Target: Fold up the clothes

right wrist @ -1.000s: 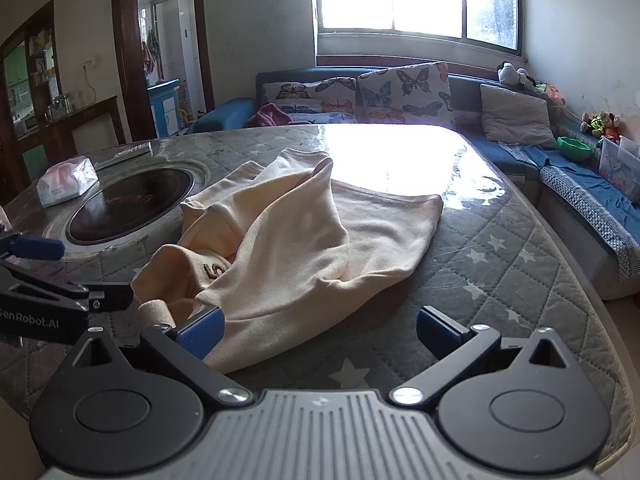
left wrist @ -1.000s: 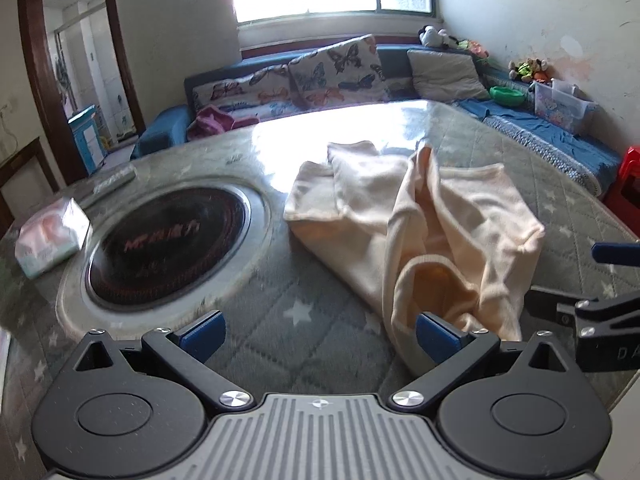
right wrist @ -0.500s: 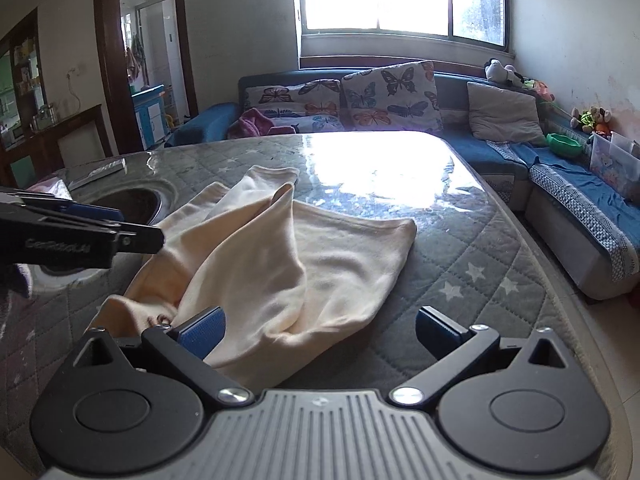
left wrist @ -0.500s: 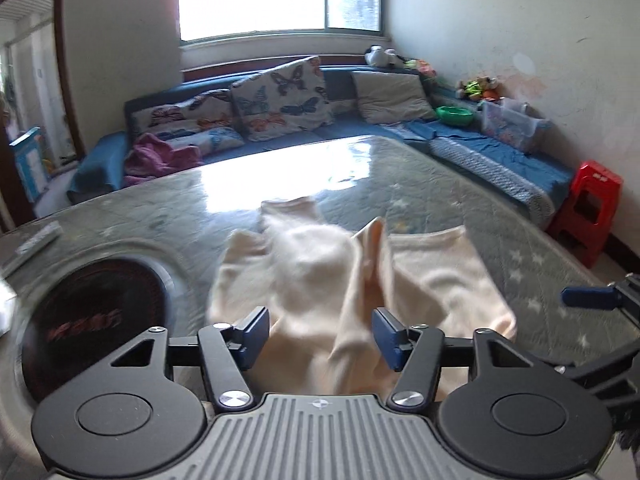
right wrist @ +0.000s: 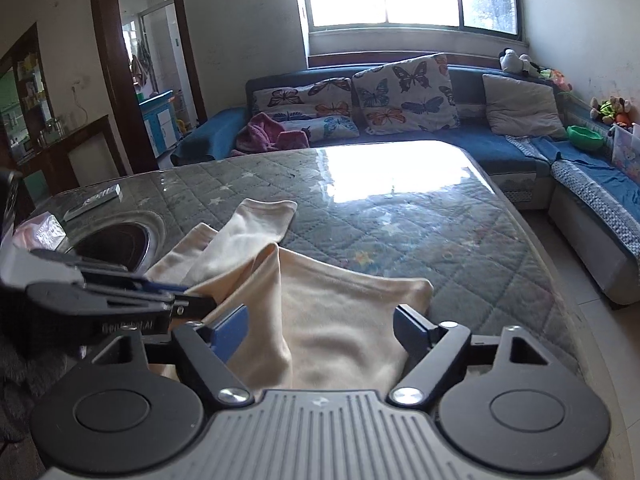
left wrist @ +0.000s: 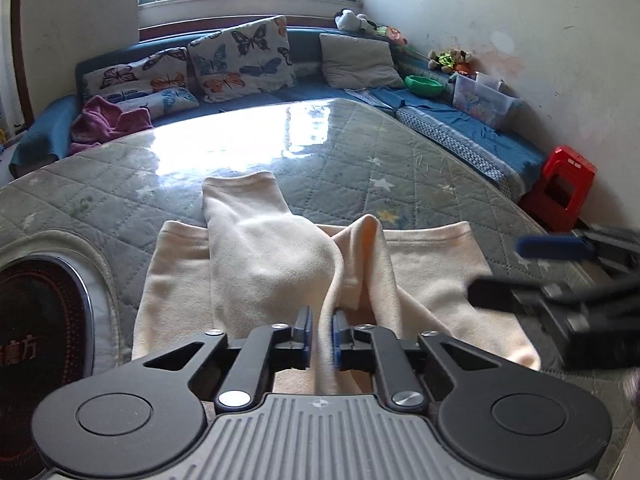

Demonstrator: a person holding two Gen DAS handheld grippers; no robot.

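Note:
A cream garment (left wrist: 264, 264) lies crumpled on the quilted grey table (left wrist: 400, 160), one sleeve stretched toward the far side. My left gripper (left wrist: 320, 336) is shut on a raised fold at the garment's near edge, the cloth pinched between the blue pads. From the right wrist view, the left gripper (right wrist: 200, 298) reaches in from the left onto the same garment (right wrist: 340, 320). My right gripper (right wrist: 322, 330) hangs over the garment's near right part, its jaws closing with cloth between them but the pads apart from it. The right gripper (left wrist: 496, 268) also shows blurred at the right of the left wrist view.
A round black hob (left wrist: 36, 320) is set into the table to the left of the garment. A tissue pack (right wrist: 40, 232) and a remote (right wrist: 96, 200) lie at the far left. A blue sofa (right wrist: 460, 140) wraps the far side, and a red stool (left wrist: 560, 188) stands to the right.
My left gripper moved in over the garment and closed from wide open onto a fold. My right gripper advanced over the cloth and its jaws narrowed a little.

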